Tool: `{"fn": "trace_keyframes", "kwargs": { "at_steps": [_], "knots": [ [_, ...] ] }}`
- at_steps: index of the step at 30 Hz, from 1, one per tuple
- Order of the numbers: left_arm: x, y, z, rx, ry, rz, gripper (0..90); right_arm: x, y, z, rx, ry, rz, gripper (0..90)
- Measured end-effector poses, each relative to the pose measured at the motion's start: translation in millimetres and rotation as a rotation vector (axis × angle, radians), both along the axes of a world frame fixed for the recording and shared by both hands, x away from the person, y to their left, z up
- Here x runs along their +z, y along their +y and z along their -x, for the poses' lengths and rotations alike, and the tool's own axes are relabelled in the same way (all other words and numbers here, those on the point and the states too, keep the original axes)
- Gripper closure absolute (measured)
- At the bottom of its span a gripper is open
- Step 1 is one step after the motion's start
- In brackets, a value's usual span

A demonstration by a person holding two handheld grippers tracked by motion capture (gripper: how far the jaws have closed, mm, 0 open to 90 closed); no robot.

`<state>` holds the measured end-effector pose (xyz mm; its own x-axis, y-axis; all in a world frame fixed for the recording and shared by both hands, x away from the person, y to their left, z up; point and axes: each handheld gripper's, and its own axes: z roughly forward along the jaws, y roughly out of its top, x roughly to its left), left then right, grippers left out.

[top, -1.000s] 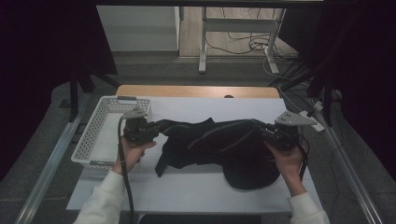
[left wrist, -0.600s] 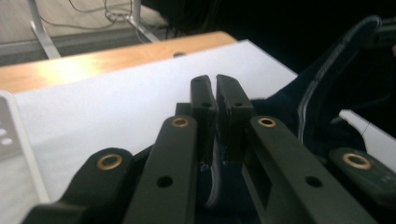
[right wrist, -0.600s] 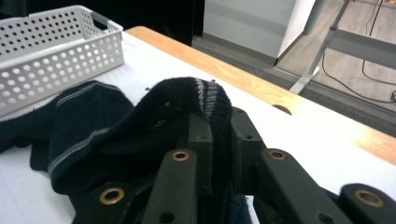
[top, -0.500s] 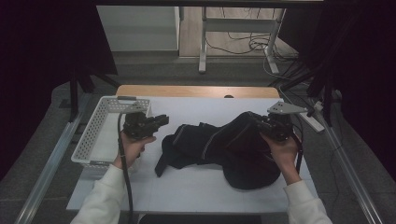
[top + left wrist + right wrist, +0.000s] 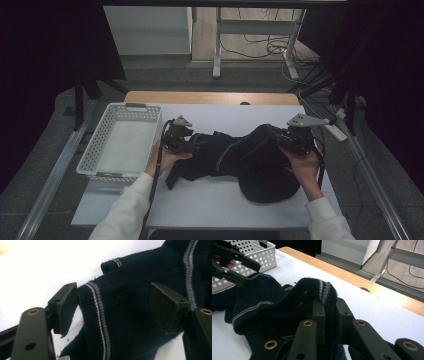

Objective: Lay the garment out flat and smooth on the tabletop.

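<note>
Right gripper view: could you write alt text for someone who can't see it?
The right gripper is shut on a striped cuff of a dark sweater lying on a white table. Farther off, the left gripper reaches toward the sweater, with a white basket behind.

table: white top, wood strip along its far edge
on it, my left: white perforated basket, near the left edge
on it, centre-right: dark navy knit sweater, crumpled, grey-white stripes

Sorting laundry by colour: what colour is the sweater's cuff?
Navy cuff with two pale stripes, clearest in the left gripper view.
</note>
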<state>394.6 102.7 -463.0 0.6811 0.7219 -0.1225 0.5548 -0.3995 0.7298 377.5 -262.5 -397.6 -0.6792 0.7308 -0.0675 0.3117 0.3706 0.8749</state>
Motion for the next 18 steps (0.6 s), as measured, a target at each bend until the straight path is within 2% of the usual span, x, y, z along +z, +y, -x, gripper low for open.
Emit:
{"fn": "trace_keyframes", "kwargs": {
  "at_steps": [3,5,8,10,11,13,18],
  "knots": [
    [-7.1,-1.9,-6.7,0.008,0.039,-0.029,24.7,-2.1,0.3,1.0,0.003,0.003,-0.001,80.0],
    [-11.8,-1.4,-8.3,-0.008,0.065,-0.019,34.5,-2.9,0.3,1.5,0.009,0.000,0.004,79.9],
    [-15.6,-2.3,-5.0,-0.063,0.076,-0.020,66.4,-3.5,0.1,2.9,0.010,0.000,0.005,80.0],
    [-14.6,-1.9,-3.0,-0.085,0.073,-0.017,79.3,-3.0,-0.4,3.6,0.011,-0.002,0.008,80.0],
    [-13.1,-1.3,-2.0,-0.089,0.067,-0.016,80.7,-2.4,-0.6,3.8,0.009,-0.005,0.011,80.0],
    [-4.3,3.0,1.9,-0.079,0.024,0.002,81.7,-1.1,-1.6,4.0,0.002,-0.015,0.017,80.1],
    [26.3,24.1,9.9,-0.024,-0.073,0.127,81.8,6.7,-6.7,3.3,-0.011,-0.032,0.008,80.2]
  ]
}}
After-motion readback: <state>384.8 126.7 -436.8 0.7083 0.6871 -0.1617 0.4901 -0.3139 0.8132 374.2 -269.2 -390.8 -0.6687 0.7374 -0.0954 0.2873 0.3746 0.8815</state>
